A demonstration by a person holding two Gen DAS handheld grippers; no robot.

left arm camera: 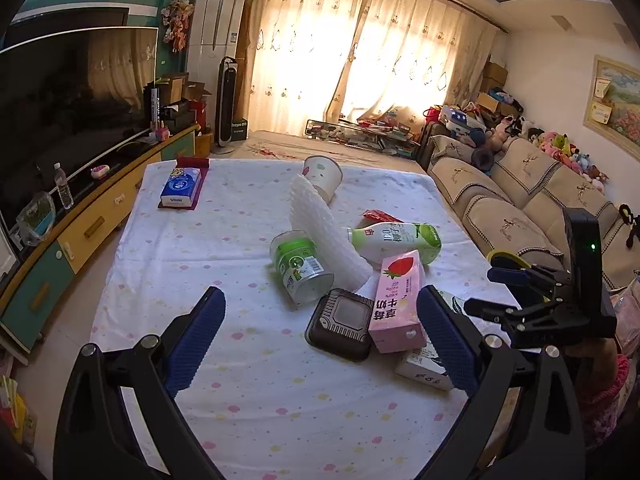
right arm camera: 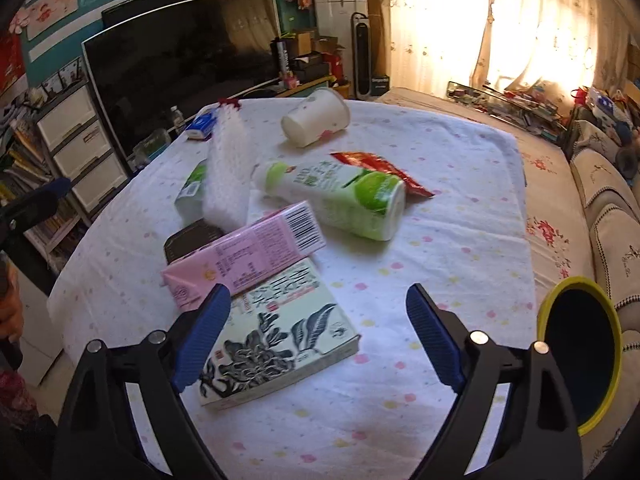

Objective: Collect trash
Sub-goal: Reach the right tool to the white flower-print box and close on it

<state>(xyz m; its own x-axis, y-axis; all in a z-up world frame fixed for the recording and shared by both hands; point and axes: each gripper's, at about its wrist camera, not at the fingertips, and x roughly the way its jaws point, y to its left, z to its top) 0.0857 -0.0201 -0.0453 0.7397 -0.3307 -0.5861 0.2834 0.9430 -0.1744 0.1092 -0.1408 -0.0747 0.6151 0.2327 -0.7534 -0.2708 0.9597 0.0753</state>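
Both the left gripper (left arm camera: 320,336) and the right gripper (right arm camera: 318,334) hover over the near edge of the worktop (left arm camera: 168,248) with jaws spread wide and nothing held. Trash lies clustered mid-worktop: nearest a book (right arm camera: 276,340), touching it a pink carton (right arm camera: 244,256) and black tray (left arm camera: 340,324), then a green jar (left arm camera: 300,266) and drink bottle (right arm camera: 336,198). Toward the far edge lies a tipped paper cup (right arm camera: 316,118); a yellow-rimmed bin (right arm camera: 580,352) stands beside the right edge.
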